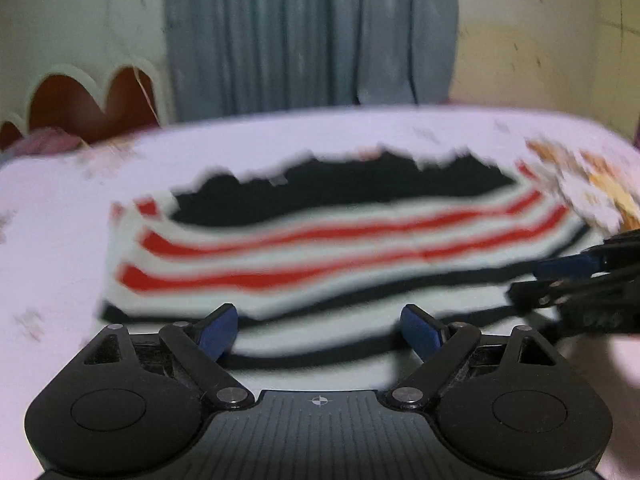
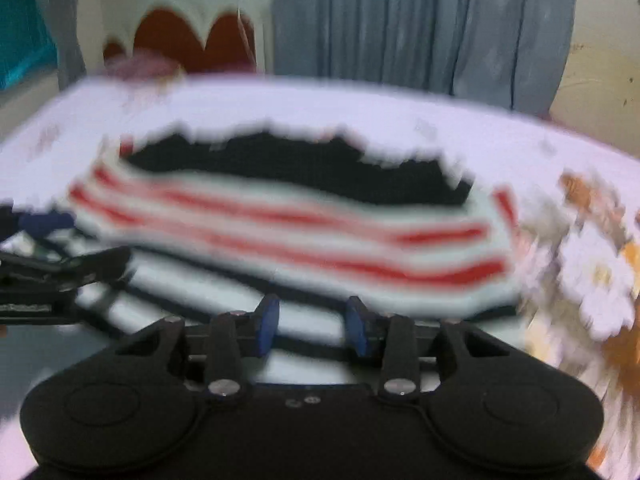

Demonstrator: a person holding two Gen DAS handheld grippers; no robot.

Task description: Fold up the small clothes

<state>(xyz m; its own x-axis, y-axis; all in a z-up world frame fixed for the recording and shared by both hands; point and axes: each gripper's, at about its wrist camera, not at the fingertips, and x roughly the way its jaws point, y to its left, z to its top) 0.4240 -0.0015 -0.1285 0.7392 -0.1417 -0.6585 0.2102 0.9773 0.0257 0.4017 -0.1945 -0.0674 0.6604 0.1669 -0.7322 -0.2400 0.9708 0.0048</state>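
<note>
The left gripper (image 1: 319, 330) has its blue-padded jaws spread wide with nothing between the pads; they hover just over the near hem of a striped garment (image 1: 320, 248). The right gripper (image 2: 313, 326) has its jaws partly apart, narrower than the left, and whether its pads pinch the cloth cannot be told through the blur; it too sits at the garment's near edge. Each gripper shows at the side of the other's view, so the two stand beside one another along that hem. The striped garment (image 2: 288, 232), white with red and black bands and a black panel at its far side, lies spread flat on a bed sheet (image 1: 60, 220), pale lilac with a flower print toward its right edge. Beyond the far edge of the bed hangs a grey-blue curtain (image 1: 312, 32), with a scalloped headboard (image 1: 92, 96) to its left against the wall.
</note>
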